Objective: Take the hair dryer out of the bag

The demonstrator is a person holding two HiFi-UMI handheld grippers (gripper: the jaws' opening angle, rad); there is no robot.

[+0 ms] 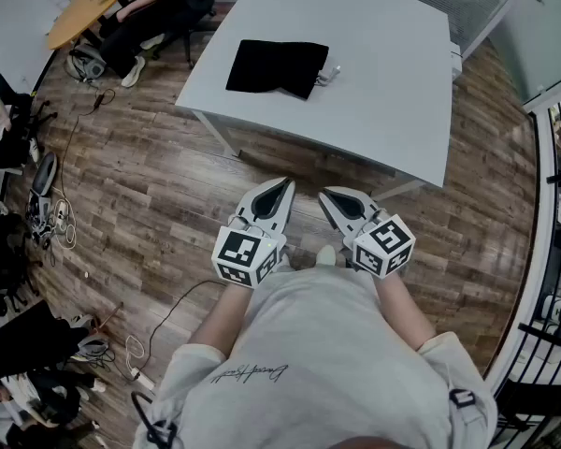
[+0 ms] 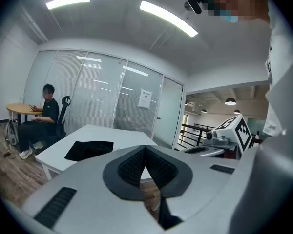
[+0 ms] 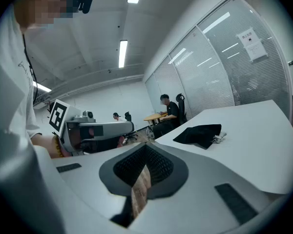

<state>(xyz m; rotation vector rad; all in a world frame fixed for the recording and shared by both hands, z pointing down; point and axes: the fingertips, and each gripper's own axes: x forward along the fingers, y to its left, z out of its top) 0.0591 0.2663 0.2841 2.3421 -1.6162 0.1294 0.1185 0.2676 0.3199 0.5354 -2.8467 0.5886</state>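
Both closed on nothing: left tongs point(image 1: 280, 187), right tongs point(image 1: 331, 196), by my waist. Bag point(image 1: 277, 66) untouched on tabletop point(image 1: 383, 92), well apart; everything remains.

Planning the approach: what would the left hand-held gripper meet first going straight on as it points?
Probably the white table, at its near edge; the black bag lies left of that line. Depth unclear.

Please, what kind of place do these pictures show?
Most likely an office: glass partition walls with blinds, a large white rectangular table, and a person seated at a round wooden desk.
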